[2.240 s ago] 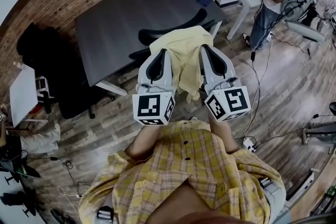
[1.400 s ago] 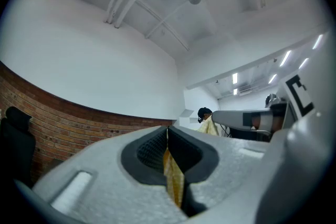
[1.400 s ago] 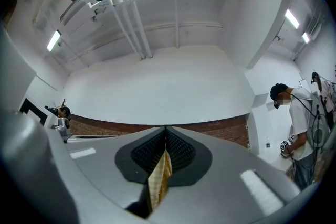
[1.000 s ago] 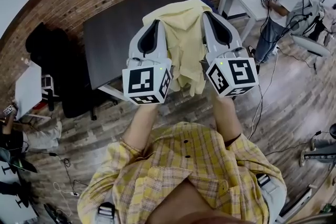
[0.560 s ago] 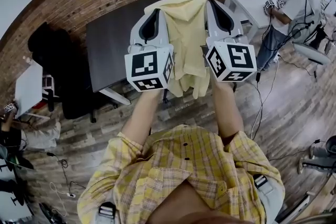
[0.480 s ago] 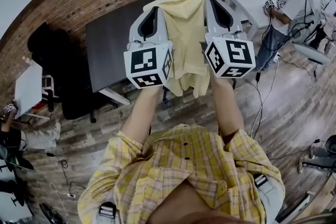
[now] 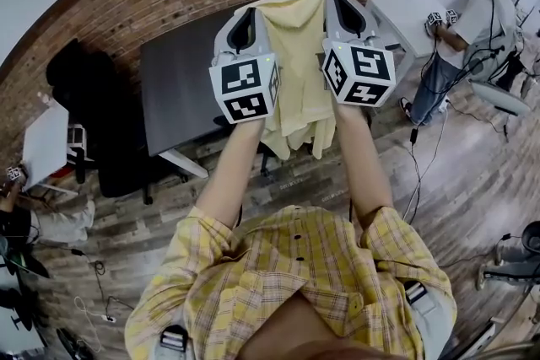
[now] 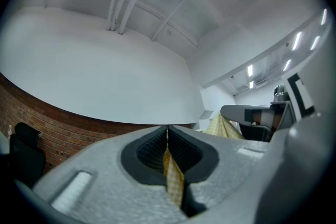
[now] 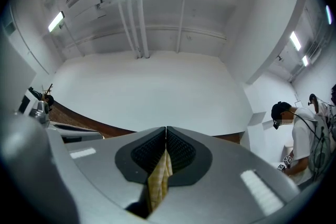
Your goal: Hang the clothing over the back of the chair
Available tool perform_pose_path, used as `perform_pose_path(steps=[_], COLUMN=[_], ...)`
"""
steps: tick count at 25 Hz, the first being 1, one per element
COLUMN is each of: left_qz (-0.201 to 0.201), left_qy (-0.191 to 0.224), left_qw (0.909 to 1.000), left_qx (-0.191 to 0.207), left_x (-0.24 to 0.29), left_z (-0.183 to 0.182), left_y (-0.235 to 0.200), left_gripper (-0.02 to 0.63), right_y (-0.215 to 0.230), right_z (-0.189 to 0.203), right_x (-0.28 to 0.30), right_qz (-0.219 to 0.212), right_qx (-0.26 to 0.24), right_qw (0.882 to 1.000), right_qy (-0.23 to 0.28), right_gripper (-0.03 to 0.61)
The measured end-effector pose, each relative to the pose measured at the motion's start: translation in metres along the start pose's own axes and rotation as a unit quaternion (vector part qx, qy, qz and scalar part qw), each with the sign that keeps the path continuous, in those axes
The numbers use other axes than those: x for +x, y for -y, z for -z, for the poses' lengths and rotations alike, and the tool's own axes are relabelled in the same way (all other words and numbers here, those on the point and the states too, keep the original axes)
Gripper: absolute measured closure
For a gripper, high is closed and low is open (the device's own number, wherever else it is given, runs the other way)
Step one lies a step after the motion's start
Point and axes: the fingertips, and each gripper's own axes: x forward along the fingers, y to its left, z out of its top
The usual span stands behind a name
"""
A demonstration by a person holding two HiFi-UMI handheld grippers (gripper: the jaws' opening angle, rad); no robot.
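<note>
A pale yellow checked garment (image 7: 297, 72) hangs between my two grippers, held high in front of me. My left gripper (image 7: 245, 19) is shut on its left upper edge, and a strip of the yellow garment (image 8: 172, 178) shows pinched between the jaws. My right gripper (image 7: 337, 2) is shut on the right upper edge, with the yellow garment (image 9: 159, 179) caught in its jaws too. Both gripper views point up at the white wall and ceiling. Only a dark bit of the chair (image 7: 267, 152) shows under the hanging cloth.
A dark table (image 7: 181, 76) stands by the brick wall beyond the garment. A black chair (image 7: 84, 122) is at the left. A white table (image 7: 413, 13) and a person (image 7: 460, 8) are at the right, with cables (image 7: 422, 156) on the wooden floor.
Both grippers have lifted the garment from low over the chair to high over the table. The cloth now hangs straight down and hides most of the chair.
</note>
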Motion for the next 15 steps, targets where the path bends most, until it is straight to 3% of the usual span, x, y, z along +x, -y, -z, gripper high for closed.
perform_pose_path(steps=[8,15], left_qz=[-0.012,-0.035], left_qy=[-0.019,-0.035], left_qw=[0.9997,0.9981], left_qx=[-0.005,-0.037], left_x=[0.021,0.036], left_z=[0.024,0.06], left_y=[-0.005,-0.019], left_gripper=[0.606,0.606], right_y=[0.008,0.009], right_z=[0.027,0.058], right_x=[0.02,0.038], right_qz=[0.015,0.011], right_qx=[-0.012,-0.003], right_qw=[1.0,0.999], right_qy=[-0.011,-0.044], right_gripper=[0.566,0.566])
